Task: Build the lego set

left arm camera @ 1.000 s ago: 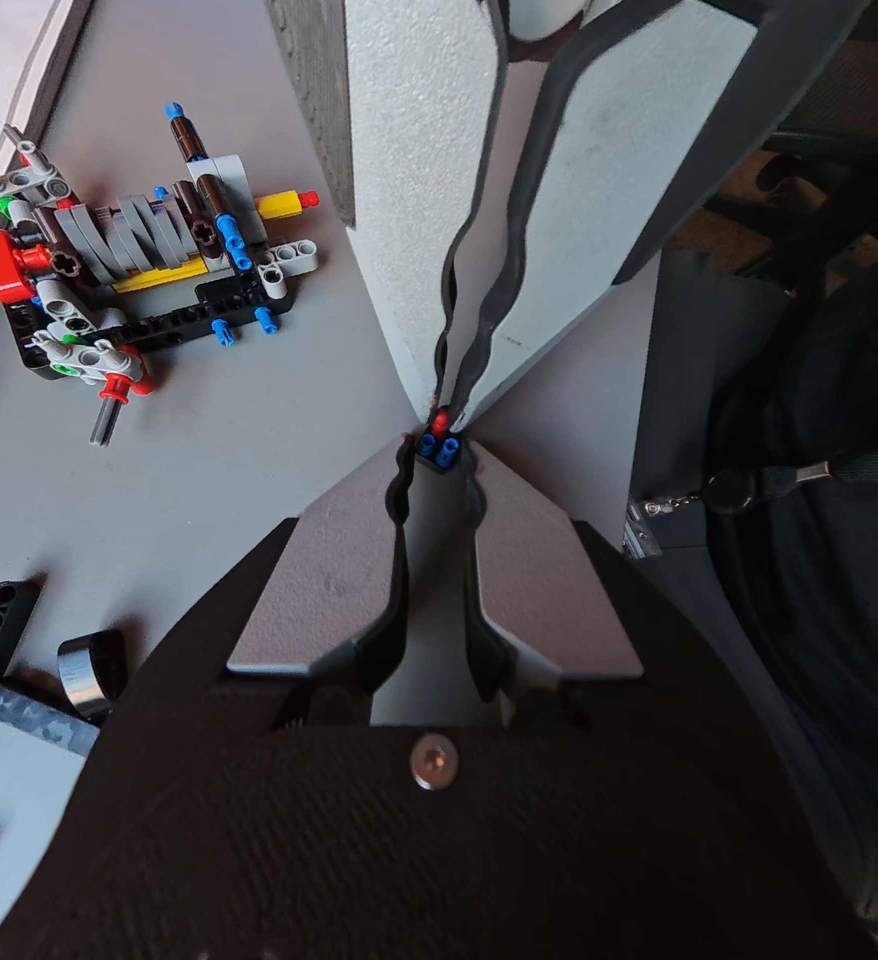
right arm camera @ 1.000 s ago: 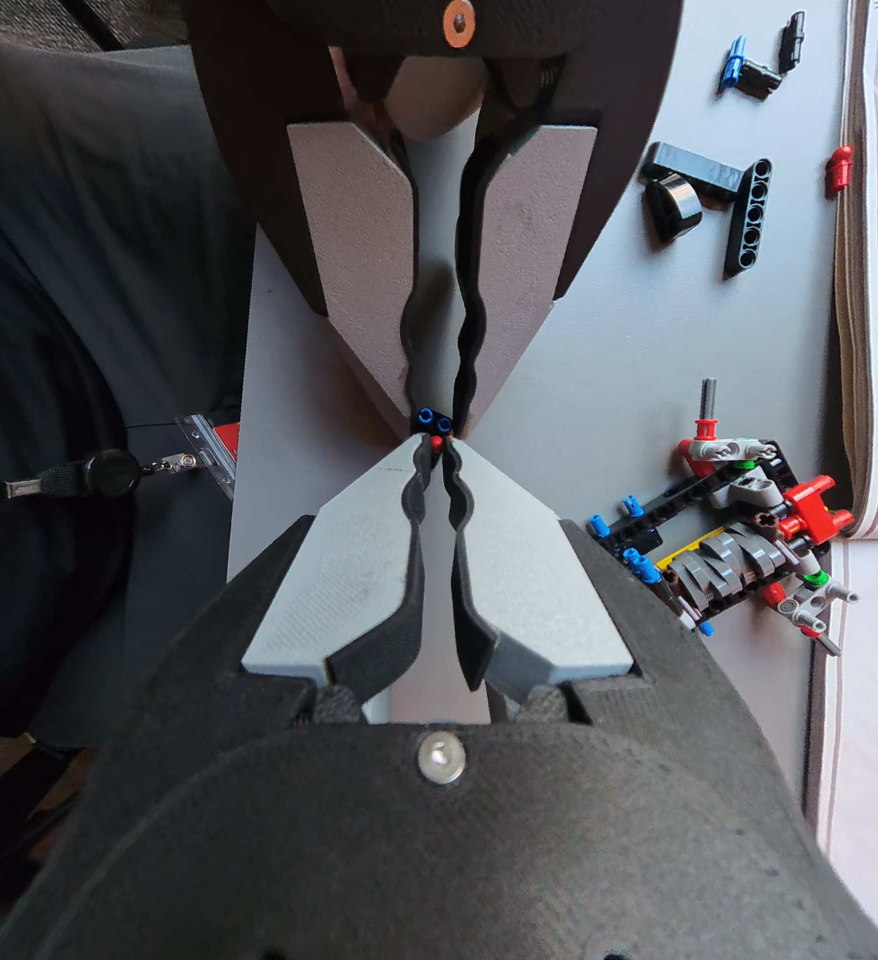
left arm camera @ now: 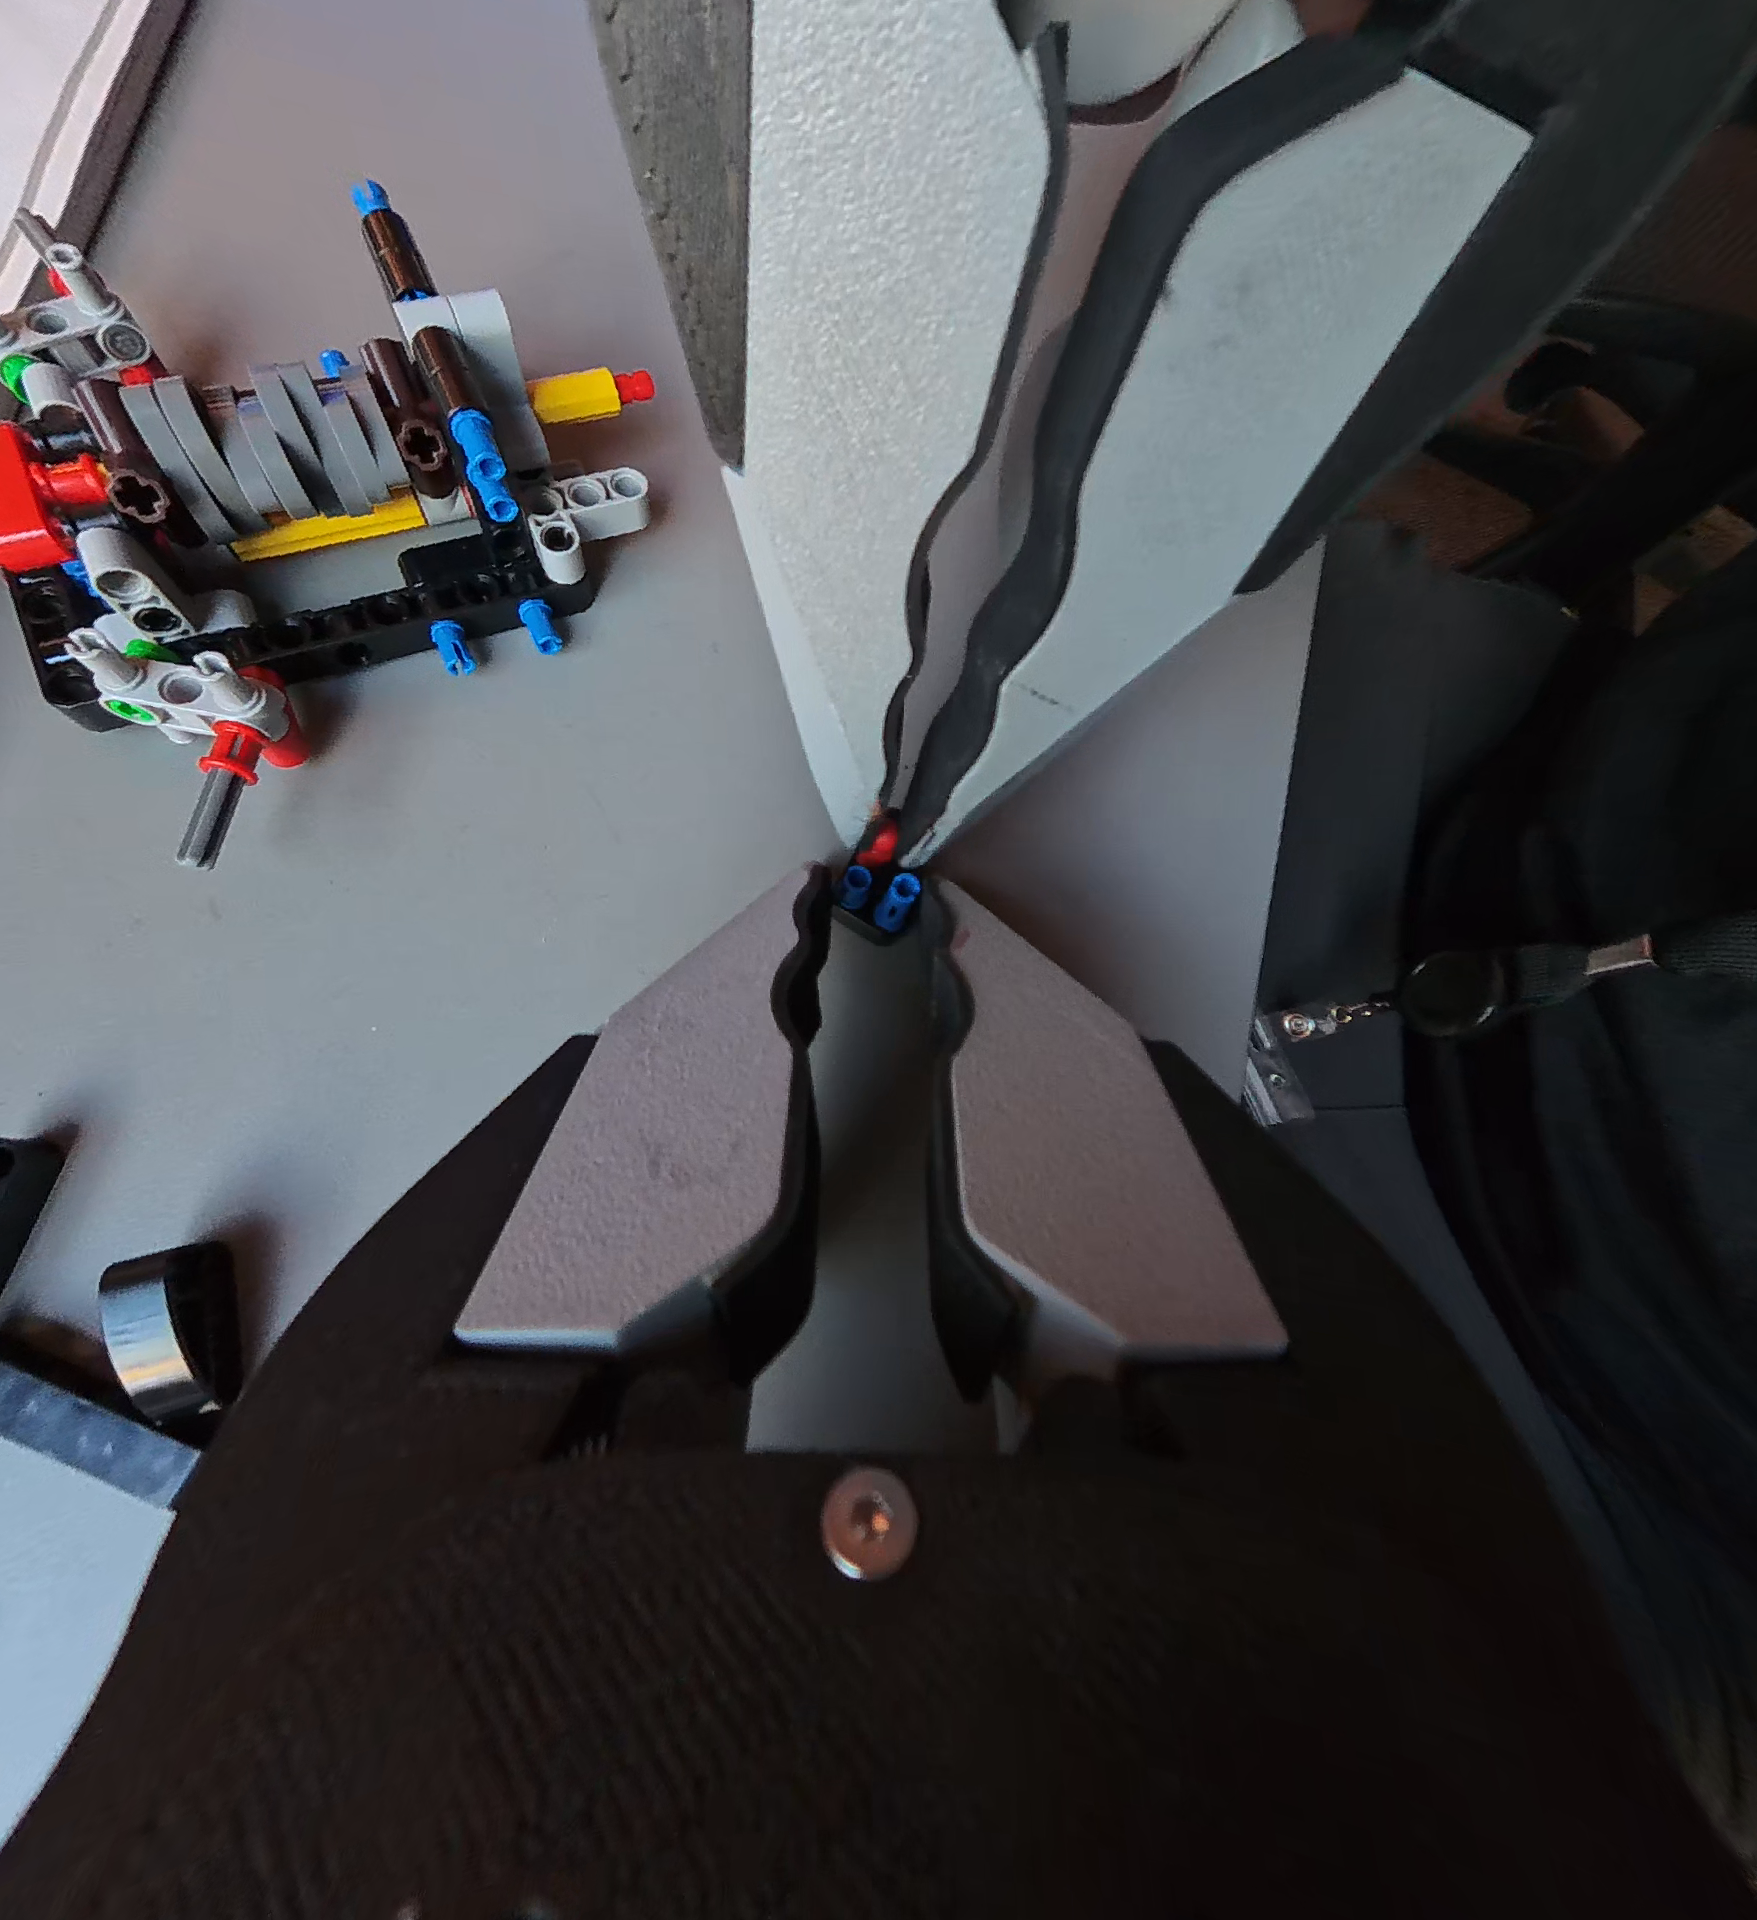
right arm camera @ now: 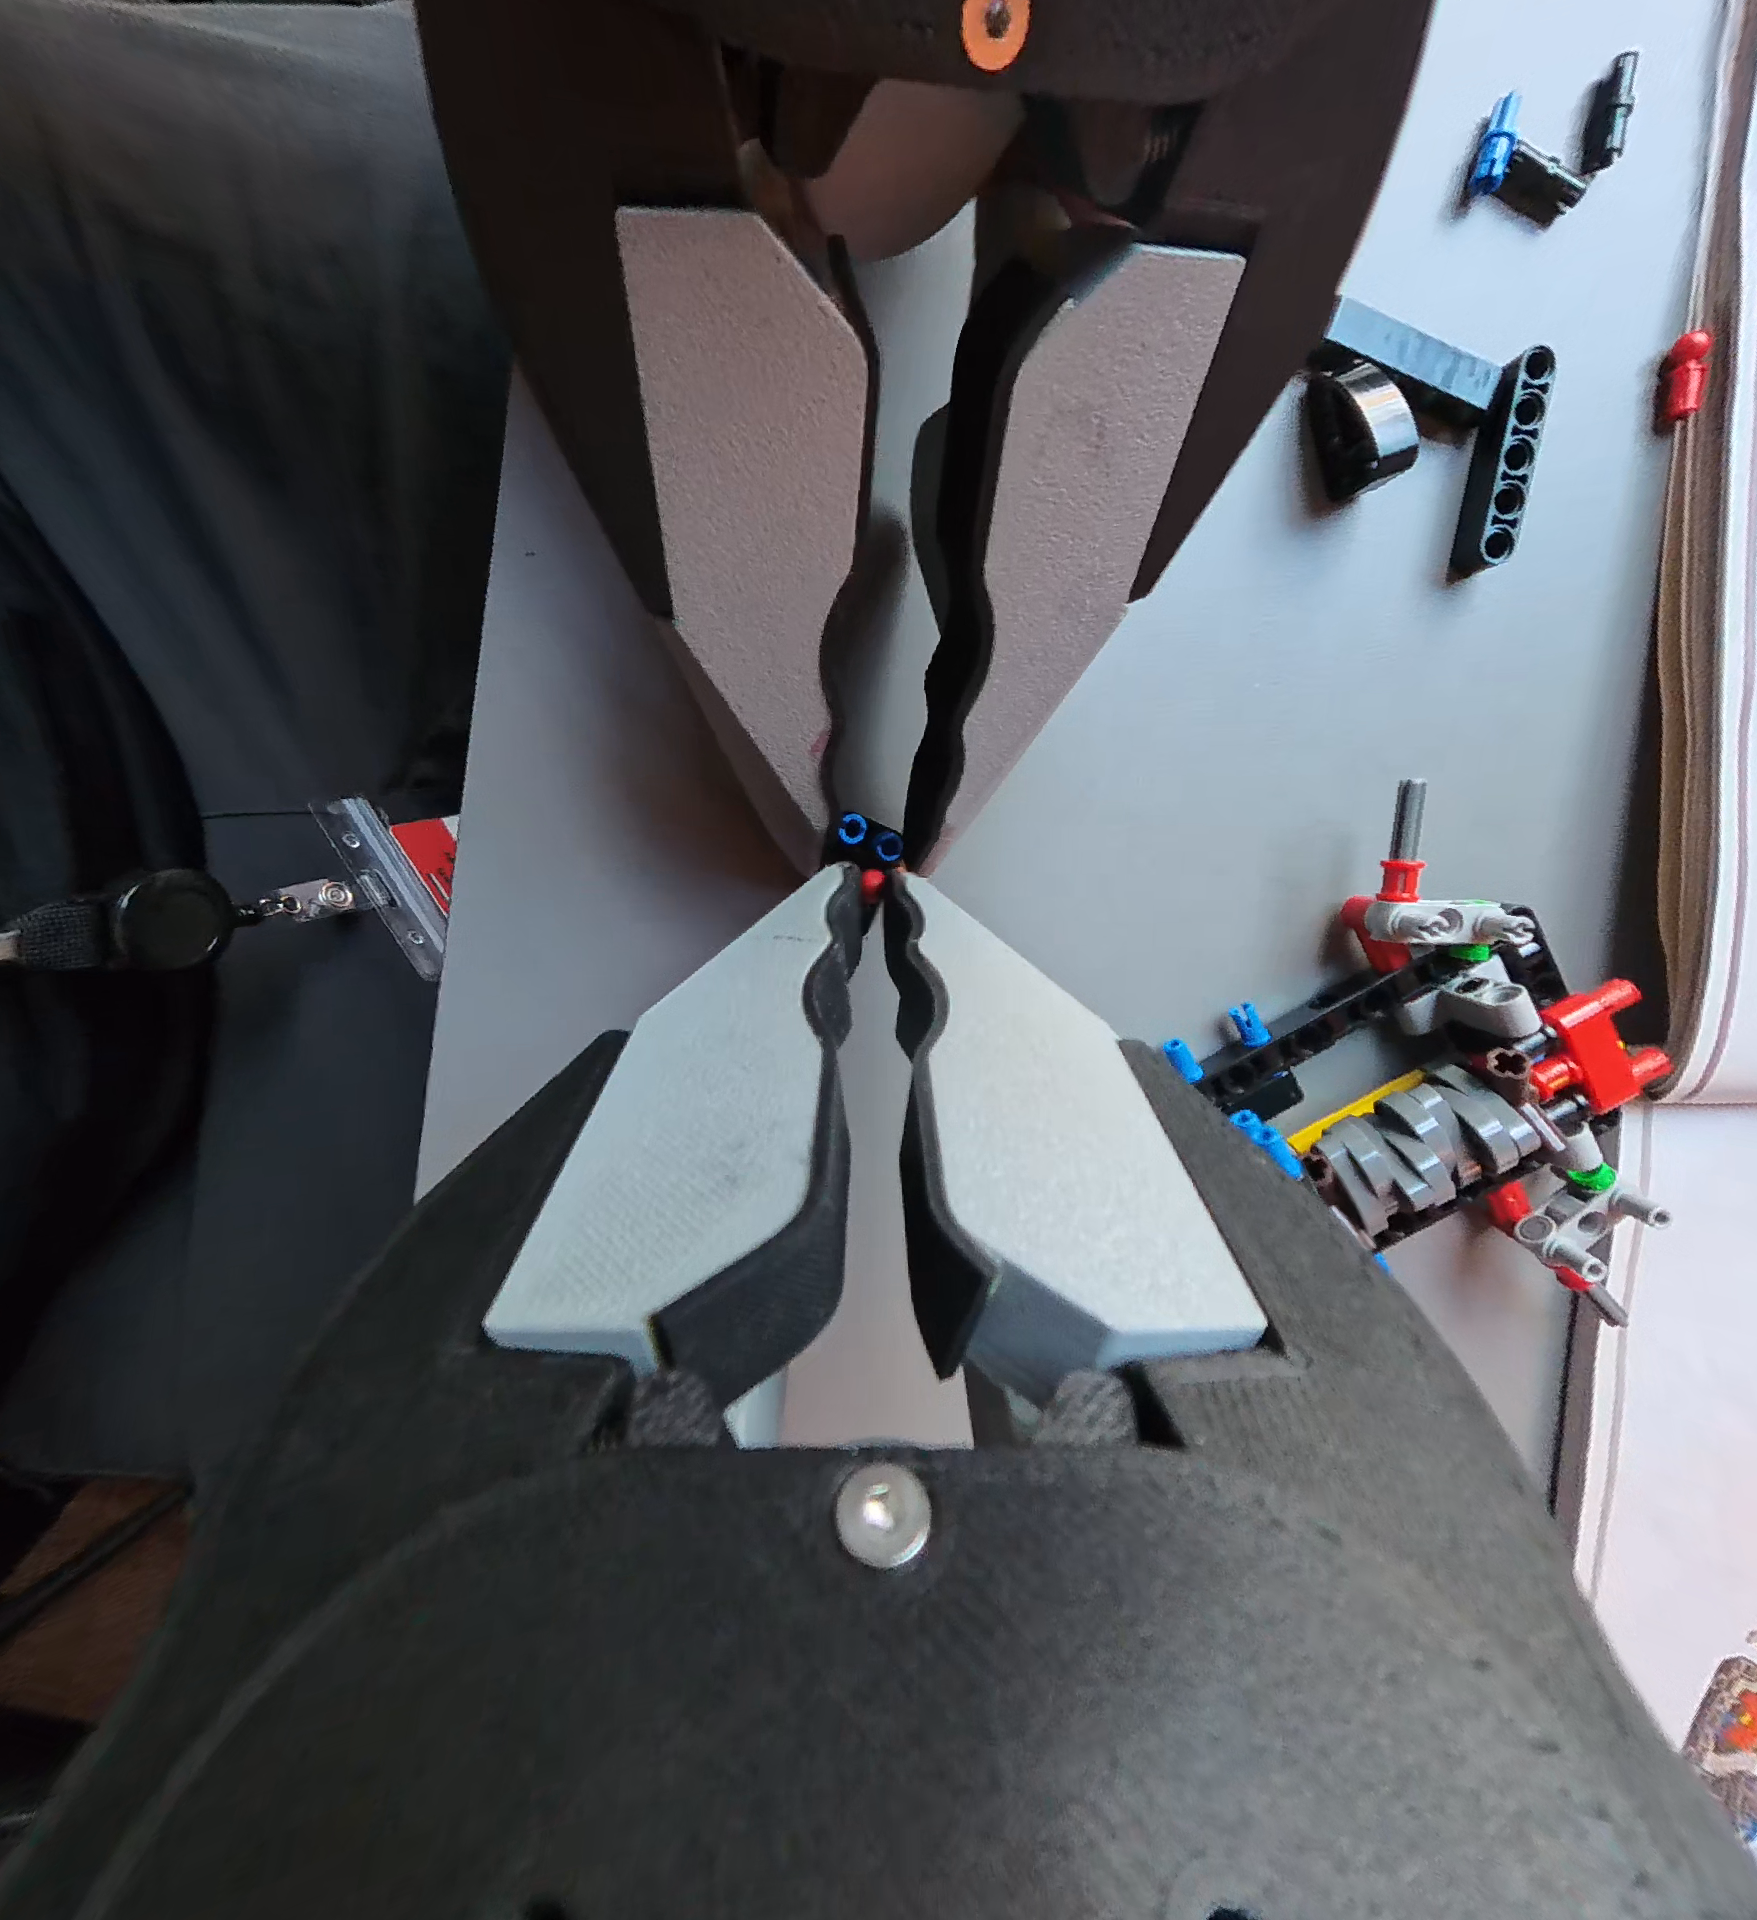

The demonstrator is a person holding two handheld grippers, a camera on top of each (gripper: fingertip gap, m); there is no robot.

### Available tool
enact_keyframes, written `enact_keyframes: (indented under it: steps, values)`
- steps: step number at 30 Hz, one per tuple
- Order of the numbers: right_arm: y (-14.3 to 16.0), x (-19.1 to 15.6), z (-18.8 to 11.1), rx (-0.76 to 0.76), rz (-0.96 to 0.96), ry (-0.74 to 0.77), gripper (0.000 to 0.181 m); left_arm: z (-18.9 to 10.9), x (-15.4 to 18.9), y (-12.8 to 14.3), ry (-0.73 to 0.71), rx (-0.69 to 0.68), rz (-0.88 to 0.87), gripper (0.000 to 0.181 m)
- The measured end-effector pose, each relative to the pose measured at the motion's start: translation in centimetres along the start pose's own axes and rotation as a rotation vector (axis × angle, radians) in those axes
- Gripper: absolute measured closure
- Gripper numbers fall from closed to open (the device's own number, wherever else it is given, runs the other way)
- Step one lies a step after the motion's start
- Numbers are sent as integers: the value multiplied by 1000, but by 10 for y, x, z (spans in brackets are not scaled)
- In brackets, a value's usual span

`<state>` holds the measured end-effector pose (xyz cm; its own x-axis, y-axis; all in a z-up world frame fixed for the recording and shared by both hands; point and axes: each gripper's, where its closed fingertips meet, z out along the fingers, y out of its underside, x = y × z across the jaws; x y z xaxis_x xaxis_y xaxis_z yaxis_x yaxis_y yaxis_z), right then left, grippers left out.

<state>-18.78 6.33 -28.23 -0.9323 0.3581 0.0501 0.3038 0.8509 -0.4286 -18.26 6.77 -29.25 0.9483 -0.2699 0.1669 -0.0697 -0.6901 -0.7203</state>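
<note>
Two blue pins (left arm camera: 879, 896), one red pin (left arm camera: 884, 837)

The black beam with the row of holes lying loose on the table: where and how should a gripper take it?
Grip the black beam across its two long flat sides near mid-length, coming straight down from above. It lies flat. One end adjoins a dark flat piece, with a black curved piece close by, so keep toward the free end.

loose beam (right arm camera: 1506, 462) beyond model (right arm camera: 1456, 1091) on table (right arm camera: 1269, 727)

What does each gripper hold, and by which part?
The left gripper pinches a small black connector by its sides, blue pins showing. The right gripper nips a red pin by its end.
</note>
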Motion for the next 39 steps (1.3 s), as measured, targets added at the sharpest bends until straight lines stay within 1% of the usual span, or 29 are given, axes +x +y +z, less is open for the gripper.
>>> enact_keyframes:
  steps: [10, 15, 20, 25, 32, 35, 39]
  values:
    - [0, 3, 0, 26, 31, -15, 179, 0, -2, 0, -3, 3, -13, 166]
    - [1, 3, 0, 56, 73, -57, 179, 0, -2, 0, -4, 3, -12, 166]
    - [0, 2, 0, 31, 45, -50, 178, 0, -2, 0, -2, 3, -14, 166]
    - [1, 2, 0, 52, 64, -60, 178, 0, -2, 0, -1, 3, -16, 166]
    - [0, 2, 0, 39, 53, -60, 179, 0, -2, 0, -4, 3, -13, 166]
    - [0, 2, 0, 50, 63, -72, 178, 0, -2, 0, -2, 3, -16, 166]
    - [1, 2, -1, 105, 126, -116, 178, 0, -2, 0, -2, 3, -16, 166]
